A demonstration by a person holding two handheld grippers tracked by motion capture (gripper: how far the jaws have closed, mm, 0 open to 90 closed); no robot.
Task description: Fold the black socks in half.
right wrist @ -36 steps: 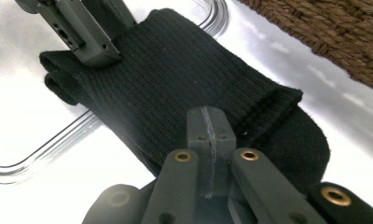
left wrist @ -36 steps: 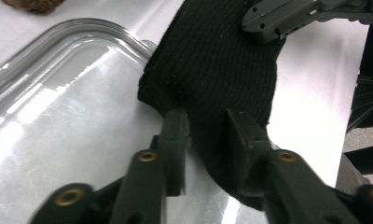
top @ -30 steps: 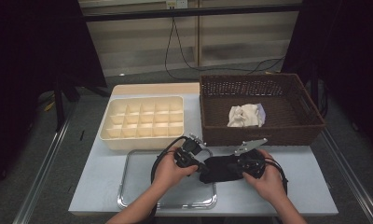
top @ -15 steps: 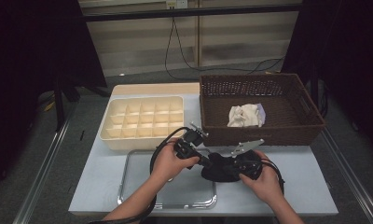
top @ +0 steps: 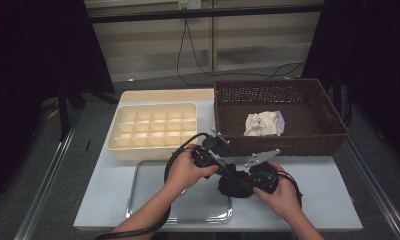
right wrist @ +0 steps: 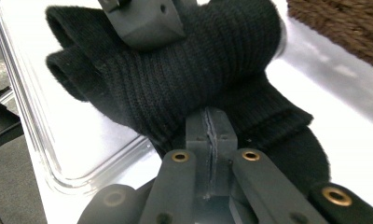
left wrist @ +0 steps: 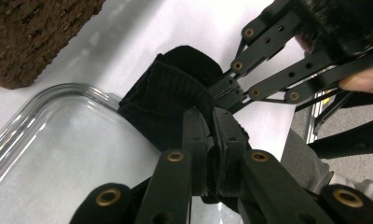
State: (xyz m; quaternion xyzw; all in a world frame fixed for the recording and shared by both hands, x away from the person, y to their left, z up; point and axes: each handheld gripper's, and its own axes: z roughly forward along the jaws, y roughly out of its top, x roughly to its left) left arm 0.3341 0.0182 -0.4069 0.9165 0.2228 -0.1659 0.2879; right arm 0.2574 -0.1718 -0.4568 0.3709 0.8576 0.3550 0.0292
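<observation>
Both claws [top: 232, 175] pinching black sock [top: 235, 185]

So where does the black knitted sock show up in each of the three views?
High view: the black sock sits low and right of centre, between the two hands, by the tray's right edge.
Left gripper view: centre, just above the jaws.
Right gripper view: upper middle across the picture, pinched at its lower edge.
Shared landmark: the clear tray, also at and.

Far side of the black knit cloth [top: 234, 184] behind both claws.
</observation>
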